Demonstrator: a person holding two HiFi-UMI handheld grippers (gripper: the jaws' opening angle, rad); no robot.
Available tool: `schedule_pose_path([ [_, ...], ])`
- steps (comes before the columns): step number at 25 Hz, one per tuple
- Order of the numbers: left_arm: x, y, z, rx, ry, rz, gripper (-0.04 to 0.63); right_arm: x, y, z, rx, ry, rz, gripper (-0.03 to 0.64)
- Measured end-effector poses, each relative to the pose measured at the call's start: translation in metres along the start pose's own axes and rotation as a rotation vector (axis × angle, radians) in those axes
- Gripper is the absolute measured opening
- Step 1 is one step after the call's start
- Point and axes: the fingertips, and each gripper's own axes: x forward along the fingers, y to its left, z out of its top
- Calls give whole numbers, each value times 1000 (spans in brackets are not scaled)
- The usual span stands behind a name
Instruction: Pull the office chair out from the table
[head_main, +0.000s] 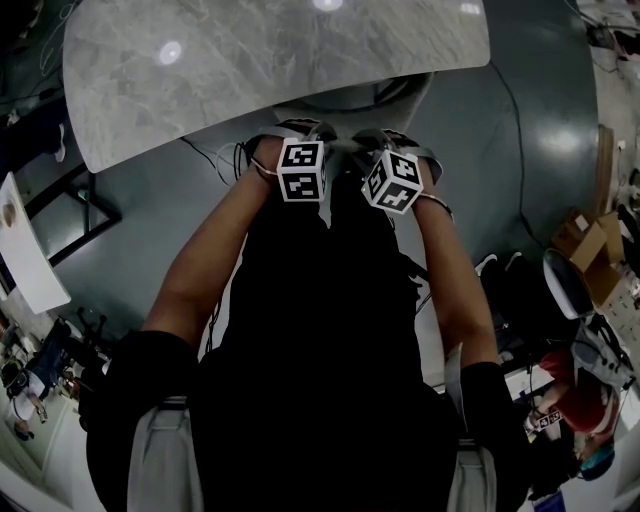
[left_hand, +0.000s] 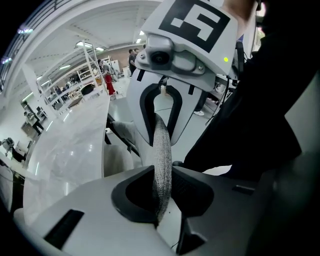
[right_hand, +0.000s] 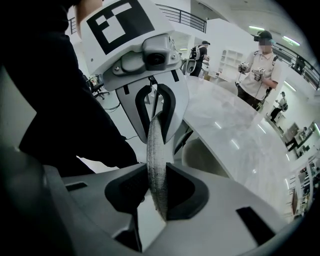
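The office chair (head_main: 400, 100) stands tucked under the grey marble table (head_main: 280, 60). My left gripper (head_main: 303, 132) and right gripper (head_main: 388, 138) sit side by side on the top of its backrest, marker cubes toward me. In the left gripper view the thin grey fabric edge of the backrest (left_hand: 162, 150) runs between the dark pads of my left gripper (left_hand: 162, 192), which press on it. The right gripper view shows the same edge (right_hand: 156, 165) clamped in my right gripper (right_hand: 155, 192). Each view shows the other gripper across the edge.
The table's rim (left_hand: 65, 145) lies just beyond the chair (right_hand: 235, 130). A white desk (head_main: 25, 250) stands at the left, cardboard boxes (head_main: 590, 250) at the right, and a cable (head_main: 520, 150) crosses the dark floor. A person (right_hand: 257, 65) stands across the table.
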Motion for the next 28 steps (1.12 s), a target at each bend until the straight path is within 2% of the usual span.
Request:
schedule_pose_path([
  [9,-1,-11,-2,-1,21,-13,81,-1,12,2,16,-15,7,97],
  [23,5,-70,8,-75,28,-4,84,-11,71,-14,-13,-24,77,95],
  [28,8,-100,16,-93,13,-29,86,-17,100,-23,-9,-14,102,94],
])
